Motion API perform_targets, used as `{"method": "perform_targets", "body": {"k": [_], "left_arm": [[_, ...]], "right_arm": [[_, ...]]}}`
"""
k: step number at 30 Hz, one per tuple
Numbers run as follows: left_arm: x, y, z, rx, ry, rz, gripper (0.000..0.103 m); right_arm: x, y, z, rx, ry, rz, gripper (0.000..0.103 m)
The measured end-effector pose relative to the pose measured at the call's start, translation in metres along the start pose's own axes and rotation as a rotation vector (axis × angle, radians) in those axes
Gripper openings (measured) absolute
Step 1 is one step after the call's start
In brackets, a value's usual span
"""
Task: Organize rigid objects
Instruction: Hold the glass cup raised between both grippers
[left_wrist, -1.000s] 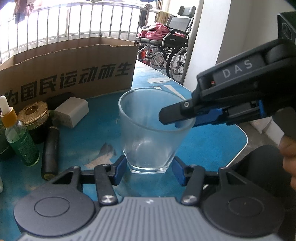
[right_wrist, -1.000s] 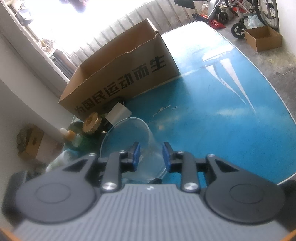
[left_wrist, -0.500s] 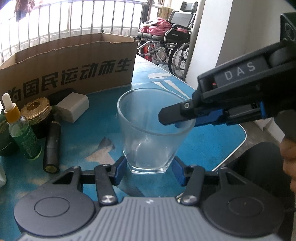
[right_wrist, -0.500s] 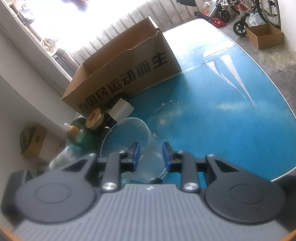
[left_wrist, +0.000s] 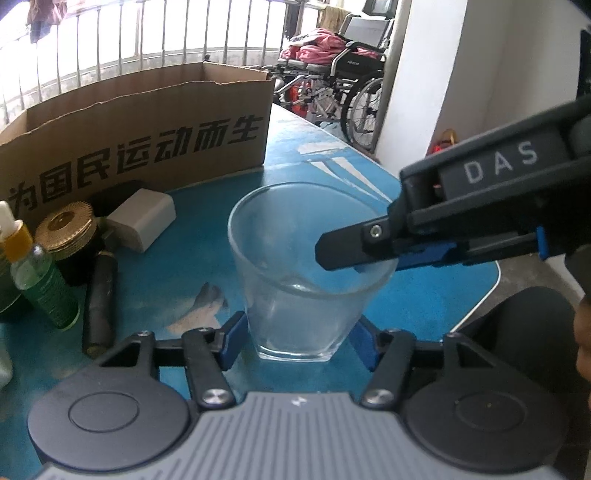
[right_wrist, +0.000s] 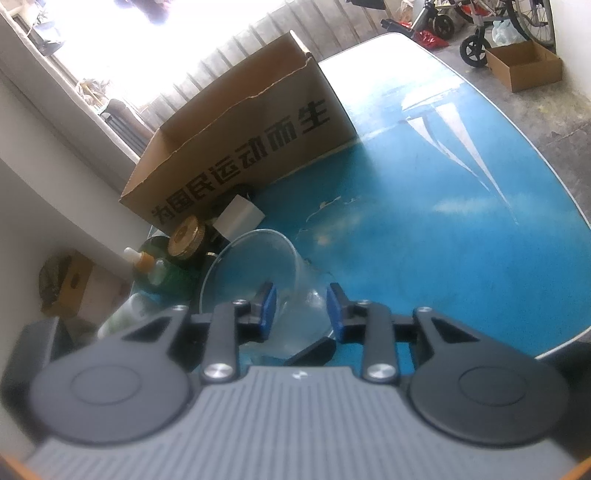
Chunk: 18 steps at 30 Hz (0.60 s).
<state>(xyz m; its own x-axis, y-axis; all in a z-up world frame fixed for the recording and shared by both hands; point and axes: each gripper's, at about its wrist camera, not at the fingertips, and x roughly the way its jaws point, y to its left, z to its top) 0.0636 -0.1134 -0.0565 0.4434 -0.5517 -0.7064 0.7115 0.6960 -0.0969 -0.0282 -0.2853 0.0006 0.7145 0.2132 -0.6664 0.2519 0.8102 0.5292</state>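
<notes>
A clear glass tumbler (left_wrist: 306, 266) stands upright on the blue table (left_wrist: 424, 314). My left gripper (left_wrist: 297, 343) straddles its base. Its jaws are opening, and the blue pads (left_wrist: 232, 341) stand slightly off the glass on both sides. My right gripper (left_wrist: 354, 258) reaches in from the right over the rim. In the right wrist view the right gripper (right_wrist: 301, 310) has one pad inside the tumbler (right_wrist: 251, 266) and one outside. The thin wall runs between them with a gap showing, so the pads do not press on it.
A cardboard box (left_wrist: 140, 136) with black lettering stands behind. At the left sit a green dropper bottle (left_wrist: 40, 280), a gold-lidded jar (left_wrist: 68, 229), a white block (left_wrist: 144, 218) and a black cylinder (left_wrist: 99, 299). The table edge (left_wrist: 491, 291) curves close on the right. Wheelchairs (left_wrist: 343, 85) stand beyond.
My left gripper's pads have spread a little wider from the tumbler's base. The right gripper and the tumbler have stayed where they were.
</notes>
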Motion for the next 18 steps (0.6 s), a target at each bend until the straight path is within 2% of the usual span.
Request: {"method": "perform_targets", "body": {"k": [5, 10, 18], "left_arm": [[0.001, 0.001, 0.001, -0.011, 0.008, -0.013, 0.062], [0.009, 0.002, 0.005, 0.002, 0.000, -0.014, 0.068], [0.004, -0.003, 0.002, 0.010, 0.009, 0.009, 0.067]], "right_arm": [[-0.003, 0.003, -0.004, -0.010, 0.003, -0.004, 0.028], [-0.002, 0.003, -0.003, -0.008, 0.003, -0.008, 0.029], [-0.001, 0.005, -0.004, -0.015, 0.015, -0.014, 0.029]]}}
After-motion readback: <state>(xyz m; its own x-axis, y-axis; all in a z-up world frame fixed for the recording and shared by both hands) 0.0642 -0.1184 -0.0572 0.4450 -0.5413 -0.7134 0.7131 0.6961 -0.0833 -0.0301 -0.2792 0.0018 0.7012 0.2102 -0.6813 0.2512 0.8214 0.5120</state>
